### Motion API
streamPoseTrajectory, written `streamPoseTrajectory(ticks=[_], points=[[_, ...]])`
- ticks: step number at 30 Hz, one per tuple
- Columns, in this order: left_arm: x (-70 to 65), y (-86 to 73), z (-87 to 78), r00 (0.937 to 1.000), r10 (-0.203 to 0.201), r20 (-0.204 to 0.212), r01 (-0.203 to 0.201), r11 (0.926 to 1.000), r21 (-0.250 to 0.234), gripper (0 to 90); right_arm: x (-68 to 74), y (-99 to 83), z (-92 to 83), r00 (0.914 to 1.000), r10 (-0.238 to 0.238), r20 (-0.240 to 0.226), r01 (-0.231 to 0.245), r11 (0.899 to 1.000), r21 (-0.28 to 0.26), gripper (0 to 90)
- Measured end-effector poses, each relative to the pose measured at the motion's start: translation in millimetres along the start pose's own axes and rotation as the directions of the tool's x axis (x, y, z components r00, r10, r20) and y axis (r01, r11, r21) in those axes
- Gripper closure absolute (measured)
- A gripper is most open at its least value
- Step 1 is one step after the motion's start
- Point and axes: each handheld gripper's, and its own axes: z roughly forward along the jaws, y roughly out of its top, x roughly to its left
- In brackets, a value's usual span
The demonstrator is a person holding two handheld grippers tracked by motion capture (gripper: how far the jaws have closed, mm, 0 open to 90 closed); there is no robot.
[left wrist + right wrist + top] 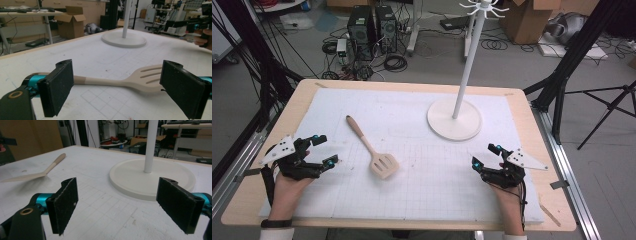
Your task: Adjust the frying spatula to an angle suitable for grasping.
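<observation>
White table mat (422, 200): both grippers' jaws gape wide, empty; spatula (373, 148) lies untouched.

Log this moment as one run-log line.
left gripper: open, beside spatula, not touching | right gripper: open, empty, facing rack base | spatula: flat on mat | stage: nothing grasped

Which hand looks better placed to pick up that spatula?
Probably the left gripper: it sits beside the spatula, open and facing it. The right gripper is farther off, nearer the stand's base.
</observation>
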Motion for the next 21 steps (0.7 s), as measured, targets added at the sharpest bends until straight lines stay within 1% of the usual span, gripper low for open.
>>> streamPoseTrajectory(ticks=[1,2,4,7,9,10,11,15,16,19,21], points=[[0.0,0.0,0.0,1.0000,0.000,0.000,0.000,1.0000,0.000,12.5,0.4,0.3,-0.4,1.0000,-0.001,-0.002,0.001,1.000,-0.002,16.5],[-0.3,1.0,0.1,0.9999,0.012,-0.006,-0.012,0.9999,0.006,12.5,0.4,0.8,-0.6,1.0000,-0.009,-0.004,0.009,1.000,-0.010,16.5],[0.4,1.3,-0.5,0.9999,0.010,-0.009,-0.010,0.9999,0.003,12.5,0.8,1.8,-1.5,0.9999,-0.012,0.001,0.013,1.000,-0.017,16.5],[1.0,1.2,-2.3,0.9999,0.006,-0.009,-0.006,1.0000,-0.004,12.5,1.2,2.7,-2.8,1.0000,-0.006,-0.001,0.006,1.000,-0.022,16.5],[0.9,1.0,-2.5,0.9999,0.005,-0.009,-0.005,1.0000,-0.005,12.6,1.3,2.7,-2.9,0.9999,-0.012,-0.004,0.012,1.000,-0.021,16.5],[1.0,1.2,-2.3,0.9999,0.007,-0.009,-0.007,1.0000,-0.002,12.6,2.3,2.7,-3.0,1.0000,-0.005,-0.006,0.005,1.000,-0.015,16.5],[1.0,1.2,-2.3,0.9999,0.007,-0.009,-0.007,1.0000,-0.002,12.6,2.7,2.8,-2.9,0.9999,-0.013,-0.004,0.013,1.000,-0.016,16.5],[0.1,3.6,-0.3,0.9999,0.016,0.005,-0.016,0.9998,-0.009,12.6,4.1,3.9,-3.6,0.9999,-0.015,-0.006,0.015,1.000,-0.013,16.5],[-0.9,4.7,0.7,0.9999,0.015,0.009,-0.015,0.9998,-0.013,12.6,3.6,4.2,-4.2,0.9997,-0.023,-0.006,0.023,0.999,-0.022,16.5],[-1.9,4.6,2.4,0.9996,0.025,0.009,-0.025,0.9997,-0.006,12.6,4.9,4.2,-5.5,0.9998,-0.020,-0.002,0.020,1.000,-0.018,16.5],[-2.2,4.6,2.9,0.9997,0.023,0.007,-0.023,0.9997,-0.004,12.6,5.7,4.2,-5.8,0.9998,-0.020,-0.003,0.020,1.000,-0.019,16.5]])
